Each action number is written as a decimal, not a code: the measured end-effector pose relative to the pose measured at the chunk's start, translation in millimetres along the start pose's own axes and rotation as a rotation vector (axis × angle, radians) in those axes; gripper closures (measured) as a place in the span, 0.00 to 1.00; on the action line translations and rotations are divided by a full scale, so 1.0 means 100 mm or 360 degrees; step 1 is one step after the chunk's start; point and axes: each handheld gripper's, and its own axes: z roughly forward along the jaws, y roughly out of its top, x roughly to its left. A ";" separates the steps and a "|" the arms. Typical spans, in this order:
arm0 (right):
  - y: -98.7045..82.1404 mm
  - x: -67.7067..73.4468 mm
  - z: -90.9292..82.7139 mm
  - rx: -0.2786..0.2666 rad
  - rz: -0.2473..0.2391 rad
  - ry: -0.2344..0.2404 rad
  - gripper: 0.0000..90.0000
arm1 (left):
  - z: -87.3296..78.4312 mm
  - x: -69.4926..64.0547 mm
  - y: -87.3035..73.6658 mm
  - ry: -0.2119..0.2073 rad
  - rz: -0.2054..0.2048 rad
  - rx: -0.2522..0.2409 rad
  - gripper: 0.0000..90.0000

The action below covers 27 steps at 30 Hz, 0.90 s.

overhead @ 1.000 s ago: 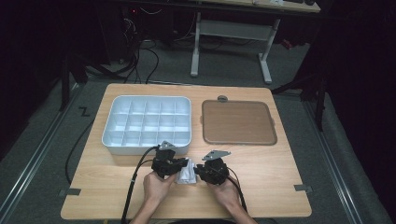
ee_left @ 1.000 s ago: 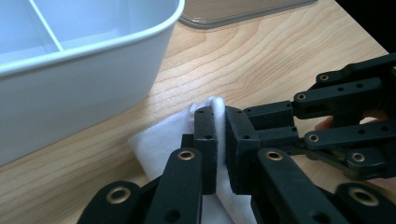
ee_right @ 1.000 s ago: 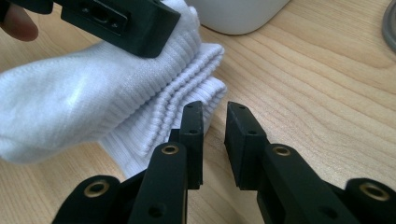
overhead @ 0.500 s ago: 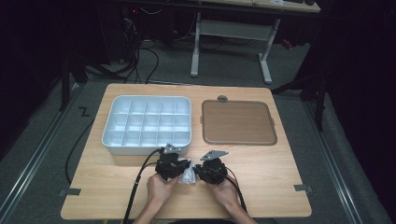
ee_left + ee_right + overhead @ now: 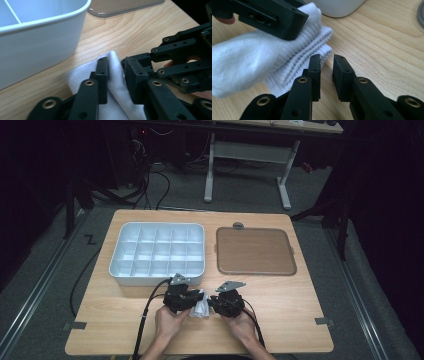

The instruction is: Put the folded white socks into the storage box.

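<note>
the white sock (image 5: 200,307) is lying bunched at the near middle of the table (image 5: 300,310), just near of the tray (image 5: 156,254), between the two grippers. the left gripper (image 5: 116,68) has just been opening; its jaws are straddling a fold of sock, slightly apart, seemingly not pinching. the right gripper (image 5: 327,67) is sitting just right of the ribbed cuff (image 5: 312,47), jaws a little apart with nothing between, so the cuff is lying to its left, closest to grab.

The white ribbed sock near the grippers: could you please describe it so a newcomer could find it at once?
Start at the wooden table and find the white compartment tray on its left half. Just in front of it, between the two black grippers, lies the white ribbed sock. It is the one soft, crumpled fabric item there.
</note>
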 end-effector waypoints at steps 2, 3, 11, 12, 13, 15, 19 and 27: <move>0.00 0.00 0.00 -0.0004 -0.0001 0.0003 0.86 | -0.01 -0.01 0.00 -0.0019 -0.0007 -0.0001 0.75; 0.00 0.00 -0.01 -0.0003 0.0000 0.0003 0.86 | -0.02 -0.02 0.00 -0.0025 -0.0013 -0.0004 0.72; 0.00 -0.01 -0.01 0.0000 -0.0003 0.0006 0.86 | -0.07 -0.05 0.03 -0.0092 -0.0044 -0.0006 0.68; 0.00 -0.01 -0.01 0.0000 -0.0003 0.0006 0.86 | -0.08 -0.05 0.03 -0.0100 -0.0036 -0.0006 0.68; 0.00 -0.01 -0.01 0.0000 -0.0003 0.0006 0.86 | -0.09 -0.05 0.04 -0.0107 -0.0042 -0.0015 0.68; 0.00 -0.01 -0.01 0.0001 0.0005 0.0008 0.86 | -0.10 -0.05 0.05 -0.0116 -0.0053 -0.0023 0.69; 0.00 -0.02 -0.01 0.0001 0.0005 0.0006 0.86 | -0.12 -0.05 0.07 -0.0119 -0.0059 -0.0034 0.70; -0.01 -0.02 -0.02 0.0008 0.0008 0.0000 0.86 | -0.14 -0.05 0.08 -0.0124 -0.0042 -0.0056 0.69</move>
